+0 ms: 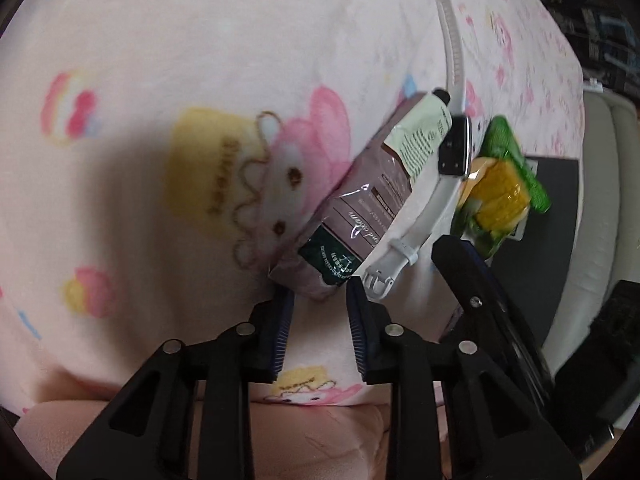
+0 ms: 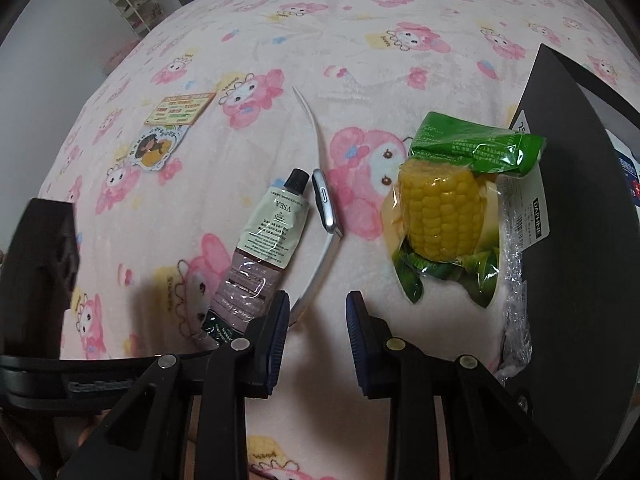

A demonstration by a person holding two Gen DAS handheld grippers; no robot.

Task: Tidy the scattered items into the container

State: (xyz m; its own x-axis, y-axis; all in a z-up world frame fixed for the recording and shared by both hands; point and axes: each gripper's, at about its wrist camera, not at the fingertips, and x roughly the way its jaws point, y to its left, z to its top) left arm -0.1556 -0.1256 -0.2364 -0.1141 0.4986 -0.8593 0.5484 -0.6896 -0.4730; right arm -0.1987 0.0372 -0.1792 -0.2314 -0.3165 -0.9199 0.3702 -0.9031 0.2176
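On a bed under a pink cartoon-print blanket [image 2: 280, 32], a hand-cream tube [image 2: 267, 240] lies with its long axis running from the near left to the far right, black cap pointing away, its crimped end close to the left claw [image 1: 320, 294]. That claw's blue pads stand slightly apart on either side of the tube's crimped end; whether they press on it cannot be told. Just right of the tube, a white-strapped watch [image 2: 327, 208] lies on edge, its strap curving away up the bed, nearly parallel to the tube. The right claw [image 2: 318, 304] hovers with its pads spread and nothing between them, the watch strap's near end just beside its left finger. Further right sits a vacuum-packed corn cob [image 2: 440, 216] in green wrapping, cob upright in the frame, partly resting against a dark container [image 2: 572, 220] at the right edge. Only the right wrist view shows two paper tags [image 2: 168, 128] lying far left on the blanket and a white shelf [image 2: 136, 4] beyond the bed. In the left wrist view the watch partly hides the corn.
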